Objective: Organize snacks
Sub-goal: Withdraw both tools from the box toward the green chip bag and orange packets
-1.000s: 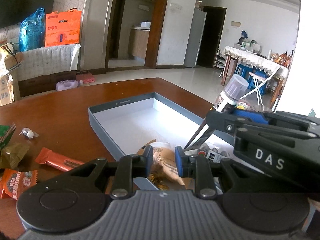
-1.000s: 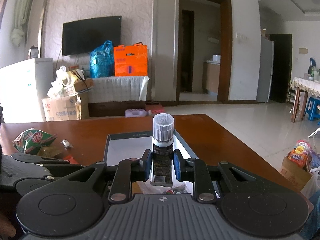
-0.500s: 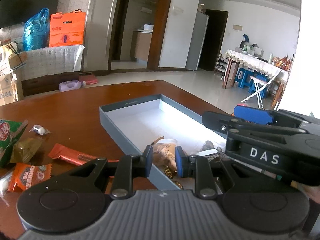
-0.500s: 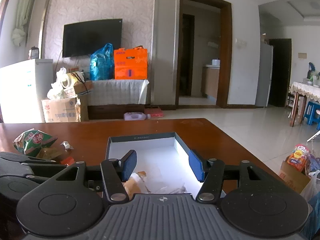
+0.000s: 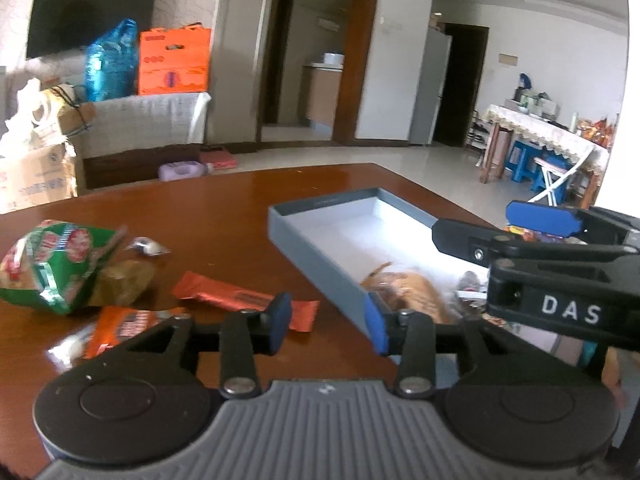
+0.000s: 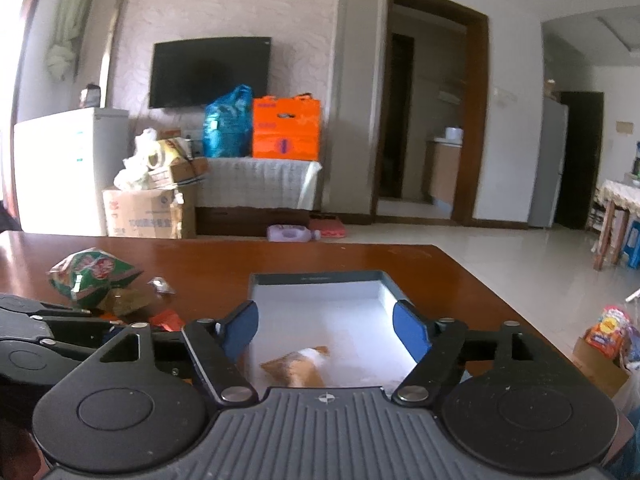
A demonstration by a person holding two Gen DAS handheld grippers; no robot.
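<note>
"DAS" in white capitals on the black body of the right gripper (image 5: 532, 224), seen at right in the left wrist view. Only legible text. Print on the green snack bag (image 5: 52, 264), the orange wrappers (image 5: 244, 300), the cardboard box (image 6: 140, 212) far left and the orange bag (image 6: 286, 128) is too blurred or small to read.

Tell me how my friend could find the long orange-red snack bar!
Start at the brown table and find the grey box. Left of it lies a loose pile of snacks. The long orange-red snack bar lies flat nearest the box, thinner and longer than the puffy green bag beside it.
</note>
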